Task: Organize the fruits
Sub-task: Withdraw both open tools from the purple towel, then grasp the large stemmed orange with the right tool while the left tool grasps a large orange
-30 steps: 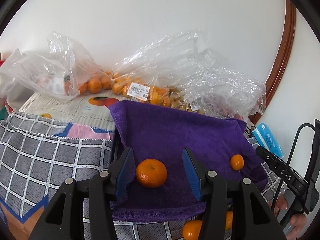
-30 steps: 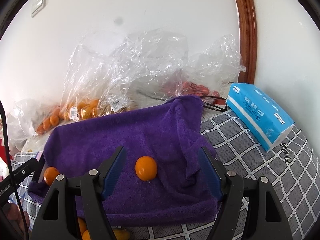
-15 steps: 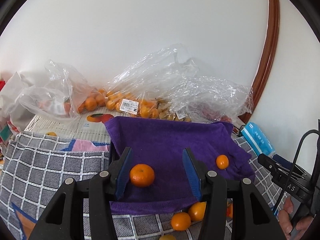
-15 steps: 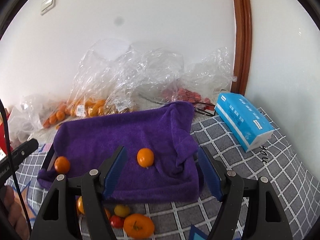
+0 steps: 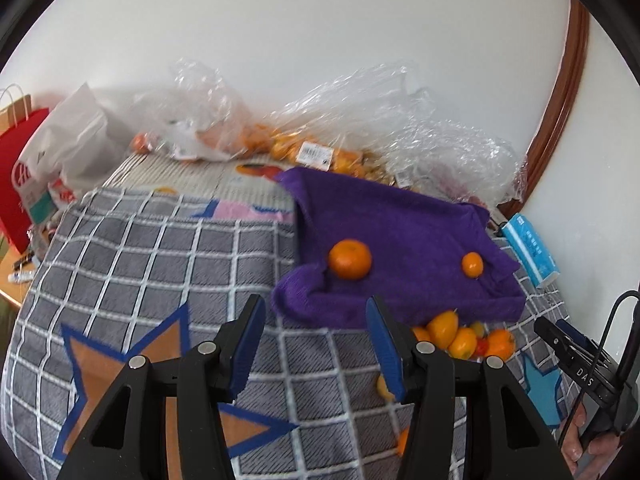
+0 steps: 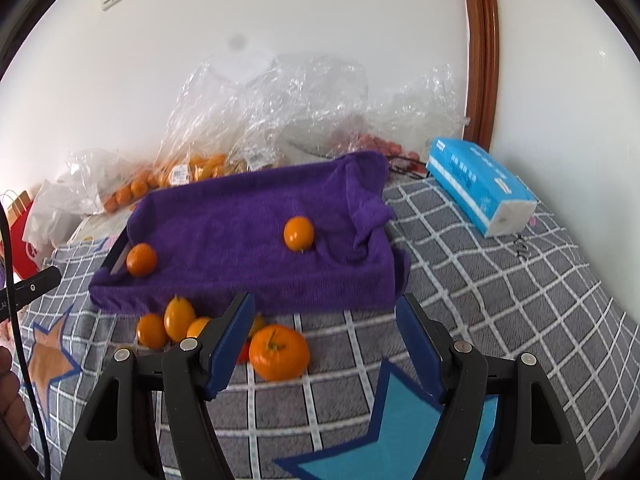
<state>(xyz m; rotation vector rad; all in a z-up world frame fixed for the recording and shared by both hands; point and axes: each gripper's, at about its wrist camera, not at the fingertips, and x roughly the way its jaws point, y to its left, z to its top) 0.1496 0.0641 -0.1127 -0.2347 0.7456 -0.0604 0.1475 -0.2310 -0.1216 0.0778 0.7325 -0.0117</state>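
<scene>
A purple towel (image 6: pixel 248 240) is draped over a shallow tray on a grey checked blanket (image 6: pixel 500 300); a dark edge of the tray shows at the towel's left corner in the right wrist view. Two orange fruits rest on the towel, well apart: a mandarin (image 5: pixel 350 259) near its left end and a smaller smooth orange fruit (image 5: pixel 472 264) toward the right. Neither touches a gripper.

Just in front of the towel's near edge, on the blanket, lies a loose cluster of fruit (image 6: pixel 176 326): several small oval orange pieces, a larger tangerine with a green stem (image 6: pixel 279 352), and something small and red between them, partly hidden.

The left gripper (image 5: pixel 316 344) hangs above the blanket short of the towel; its jaws are opening and nothing lies between them. The right gripper (image 6: pixel 326 342) stands spread wide over the blanket in front of the towel's right part, with nothing between its blue pads; the tangerine sits just beside its left finger (image 6: pixel 230 344), and contact cannot be judged.

Along the white wall behind the towel are crumpled clear plastic bags (image 6: pixel 280 120) holding more orange fruit, one with a price label. A blue tissue pack (image 6: pixel 478 186) lies on the blanket to the right of the towel. A red paper bag (image 5: pixel 18 176) stands at the far left.
</scene>
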